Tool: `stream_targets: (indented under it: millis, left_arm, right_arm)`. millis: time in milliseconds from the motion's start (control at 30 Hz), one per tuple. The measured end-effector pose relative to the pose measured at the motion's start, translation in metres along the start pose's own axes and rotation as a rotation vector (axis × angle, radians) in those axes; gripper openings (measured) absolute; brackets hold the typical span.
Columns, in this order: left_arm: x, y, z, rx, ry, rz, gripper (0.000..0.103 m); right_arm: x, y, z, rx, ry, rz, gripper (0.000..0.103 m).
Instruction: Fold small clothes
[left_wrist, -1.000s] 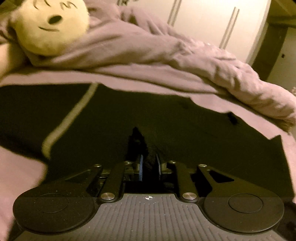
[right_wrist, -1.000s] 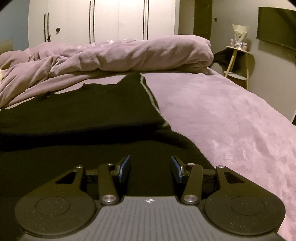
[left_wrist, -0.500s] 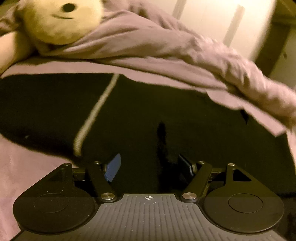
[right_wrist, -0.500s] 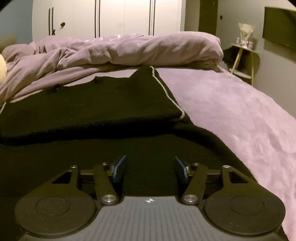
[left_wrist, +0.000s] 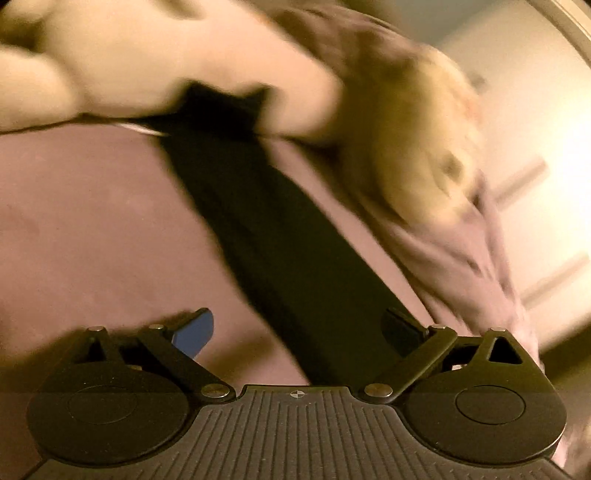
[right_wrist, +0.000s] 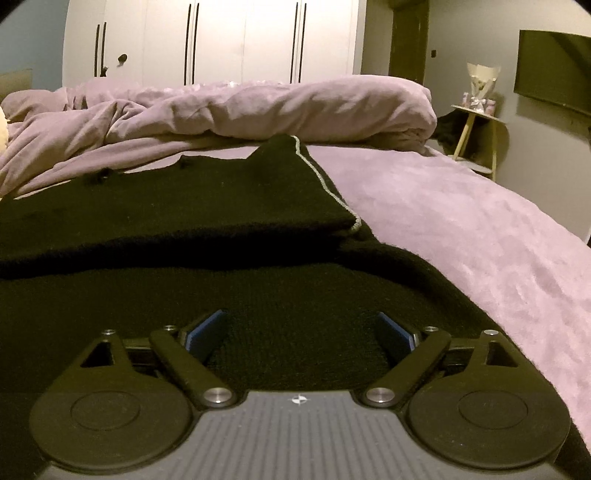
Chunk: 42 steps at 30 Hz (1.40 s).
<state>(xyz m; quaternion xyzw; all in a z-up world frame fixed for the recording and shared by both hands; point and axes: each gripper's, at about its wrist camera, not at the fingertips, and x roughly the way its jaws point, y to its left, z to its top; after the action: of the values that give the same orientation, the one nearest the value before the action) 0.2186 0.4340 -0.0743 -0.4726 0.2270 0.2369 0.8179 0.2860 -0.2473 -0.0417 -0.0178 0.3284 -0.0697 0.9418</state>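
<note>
The left gripper has let go and swung aside; both grippers are opening, nothing between their fingers, with the right gripper over the garment, whose fold is laid.

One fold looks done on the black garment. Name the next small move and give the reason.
Probably lower the right tool onto the near edge of the black garment and close on it. Its jaws are opening with nothing gripped, knit lies just beneath them, and a folded layer with a pale trim already lies on top. The left view is blurred.
</note>
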Motion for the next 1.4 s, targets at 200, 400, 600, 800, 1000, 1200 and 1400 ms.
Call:
stream_targets:
  millis: [200, 400, 600, 800, 1000, 1200, 1400]
  left_arm:
    - [0.033, 0.037, 0.043, -0.241, 0.025, -0.085, 0.082]
    - [0.066, 0.020, 0.064, -0.215, 0.067, 0.008, 0.014]
    - [0.038, -0.055, 0.049, 0.177, -0.002, 0.009, 0.013]
    - [-0.009, -0.207, -0.041, 0.622, 0.007, -0.223, 0.013]
    - [-0.026, -0.307, -0.219, 1.008, 0.210, -0.341, 0.073]
    - [-0.049, -0.272, -0.281, 0.971, 0.348, -0.306, 0.083]
    - [-0.072, -0.191, -0.242, 0.861, 0.248, -0.077, 0.088]
  right_arm:
    - [0.002, 0.004, 0.000, -0.018, 0.001, -0.030, 0.095]
    - [0.002, 0.006, -0.001, -0.026, -0.002, -0.050, 0.097]
    - [0.002, 0.003, -0.002, -0.016, -0.002, -0.044, 0.098]
    - [0.002, 0.001, -0.003, -0.006, -0.005, -0.035, 0.098]
    - [0.003, -0.001, -0.003, 0.006, -0.004, -0.025, 0.098]
    - [0.002, -0.006, -0.002, 0.029, -0.002, 0.008, 0.099]
    - [0.001, -0.006, 0.004, 0.021, 0.027, 0.023, 0.098]
